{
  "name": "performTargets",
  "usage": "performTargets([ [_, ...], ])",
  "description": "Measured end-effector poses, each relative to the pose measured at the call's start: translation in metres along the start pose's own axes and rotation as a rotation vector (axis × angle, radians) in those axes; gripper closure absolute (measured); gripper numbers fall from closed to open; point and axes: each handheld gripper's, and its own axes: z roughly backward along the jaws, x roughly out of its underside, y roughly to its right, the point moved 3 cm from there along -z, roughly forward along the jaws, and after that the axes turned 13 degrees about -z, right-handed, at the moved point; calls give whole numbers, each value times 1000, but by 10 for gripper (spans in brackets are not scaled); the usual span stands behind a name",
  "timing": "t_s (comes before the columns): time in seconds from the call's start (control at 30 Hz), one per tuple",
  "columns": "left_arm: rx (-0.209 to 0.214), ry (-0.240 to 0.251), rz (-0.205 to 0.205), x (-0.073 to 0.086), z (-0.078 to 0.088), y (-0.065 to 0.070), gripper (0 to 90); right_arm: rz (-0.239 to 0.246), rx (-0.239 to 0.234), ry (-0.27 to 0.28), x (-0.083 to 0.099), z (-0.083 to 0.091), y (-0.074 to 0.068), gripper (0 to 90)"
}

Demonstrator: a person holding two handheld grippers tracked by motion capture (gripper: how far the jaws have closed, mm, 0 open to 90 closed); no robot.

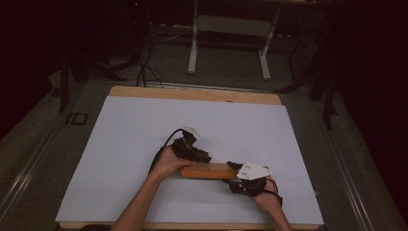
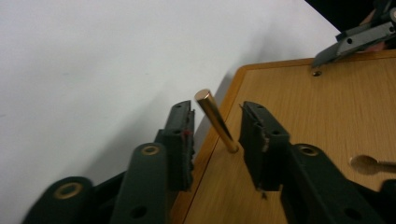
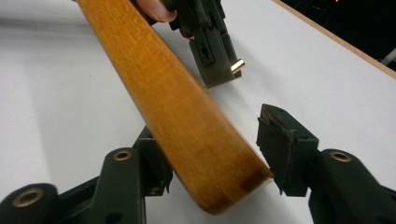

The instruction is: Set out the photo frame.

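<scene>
Hands low at the near edge, one gripper each. Right gripper [image 1: 239, 179] on the near-right end of the wooden board [image 1: 208, 171], jaws wide apart either side of that end, gripping nothing. Board lies flat on the white desk [image 1: 120, 144], near-centre. Farther along, left gripper [image 2: 215, 135] at the board's left end, jaws part-open round a brass pin [image 2: 216, 121] standing tilted in the board, pads just beside it, not touching. Risk, imo: closing off-centre could lever the pin over or jam it, w/ the board sliding since nothing clamps it.
</scene>
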Motion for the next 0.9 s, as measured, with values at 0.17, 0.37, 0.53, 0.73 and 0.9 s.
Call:
performTargets([
  [0.17, -43, 27, -11, 4, 12, 0, 612, -1, -3, 1, 0, 0, 0, 486],
  [0.37, -98, 77, -14, 11, 30, 1, 604, -2, -6, 2, -1, 0, 1, 489],
  [0.53, -140, 96, -30, 20, 42, 3, 610, -5, -10, 4, -1, 0, 1, 489],
  [0.73, -184, 129, -51, 30, 59, 9, 615, -10, -11, 5, -1, -1, 2, 489],
  [0.9, -227, 169, -48, 43, 71, 14, 608, -15, -12, 8, -1, -1, 2, 489],
])
